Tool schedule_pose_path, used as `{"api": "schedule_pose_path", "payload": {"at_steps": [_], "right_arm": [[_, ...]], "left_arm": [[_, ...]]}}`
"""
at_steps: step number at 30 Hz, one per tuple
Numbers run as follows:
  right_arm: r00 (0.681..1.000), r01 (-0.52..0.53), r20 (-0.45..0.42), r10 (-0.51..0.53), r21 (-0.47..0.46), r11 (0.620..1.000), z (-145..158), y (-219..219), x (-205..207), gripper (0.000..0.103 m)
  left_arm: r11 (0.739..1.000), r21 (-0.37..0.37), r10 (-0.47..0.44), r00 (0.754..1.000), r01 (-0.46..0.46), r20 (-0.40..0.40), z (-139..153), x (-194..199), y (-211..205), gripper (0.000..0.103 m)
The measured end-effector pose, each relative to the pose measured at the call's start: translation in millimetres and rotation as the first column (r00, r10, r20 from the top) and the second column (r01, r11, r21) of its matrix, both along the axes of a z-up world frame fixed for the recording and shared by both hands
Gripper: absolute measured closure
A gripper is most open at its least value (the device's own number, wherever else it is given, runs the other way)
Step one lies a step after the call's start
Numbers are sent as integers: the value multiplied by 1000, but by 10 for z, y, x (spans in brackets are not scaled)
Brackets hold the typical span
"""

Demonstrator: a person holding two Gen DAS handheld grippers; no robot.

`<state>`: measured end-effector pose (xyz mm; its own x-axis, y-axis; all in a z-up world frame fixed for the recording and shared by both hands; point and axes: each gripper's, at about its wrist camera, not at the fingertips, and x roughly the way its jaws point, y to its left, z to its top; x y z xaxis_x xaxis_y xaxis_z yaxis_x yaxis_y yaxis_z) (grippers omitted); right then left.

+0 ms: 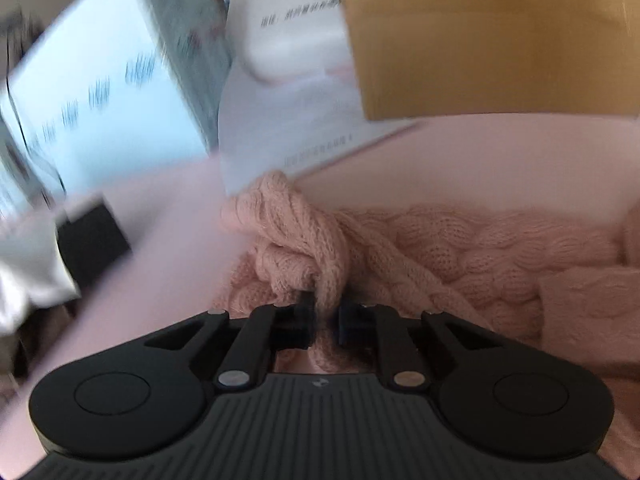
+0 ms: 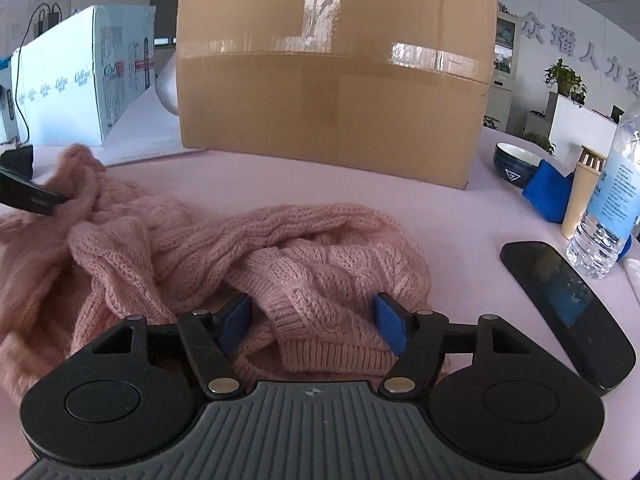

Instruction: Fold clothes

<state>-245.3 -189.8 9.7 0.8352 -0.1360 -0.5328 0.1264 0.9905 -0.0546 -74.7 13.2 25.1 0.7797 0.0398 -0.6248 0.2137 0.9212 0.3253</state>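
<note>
A pink cable-knit sweater (image 2: 280,248) lies crumpled on the pink table (image 2: 460,232). My left gripper (image 1: 325,316) is shut on a bunched fold of the sweater (image 1: 320,248) and holds it lifted; that gripper also shows at the left edge of the right wrist view (image 2: 32,196). My right gripper (image 2: 316,320) is open, its blue fingers on either side of a ribbed hem of the sweater, low over the cloth.
A large cardboard box (image 2: 332,72) stands behind the sweater. A white and blue carton (image 2: 80,76) and white papers (image 2: 148,128) are at the back left. A black phone (image 2: 568,304), water bottle (image 2: 612,200), beige cup (image 2: 580,192), blue cloth (image 2: 548,192) and dark bowl (image 2: 516,160) sit at the right.
</note>
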Motion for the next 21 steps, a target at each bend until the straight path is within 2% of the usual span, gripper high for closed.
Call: {"api": "schedule_pose_path", "payload": {"at_steps": [2,7,10,13,17,20,21], "right_arm": [[1000,-3,21,3,8,1000,18,-21,-10,38],[996,28,90,-26,-30,999,90,-71,-20,38],[997,21,79,-21,-10,1000,77,-113,8,38],[999,20,48,-21,17,1000,49,-158,46,38],[999,40,2,-40,40,998,8,-210,88,38],[999,31,-37,-30,36,999,-26,-203,132,36],[999,26,-39,-25,30,999,-28,-194,134,35]], "left_arm": [[999,35,33,998,-35,60,-59,206,-129,94],[995,-47,90,992,-86,92,-73,705,-183,94],[986,-111,128,990,-121,61,-58,922,-157,94],[982,-151,113,993,-109,19,1,925,-79,93],[962,-244,102,991,-121,-89,177,816,331,91],[948,-299,77,989,-113,-128,305,688,649,85],[947,-305,63,990,-98,-123,374,625,778,75]]}}
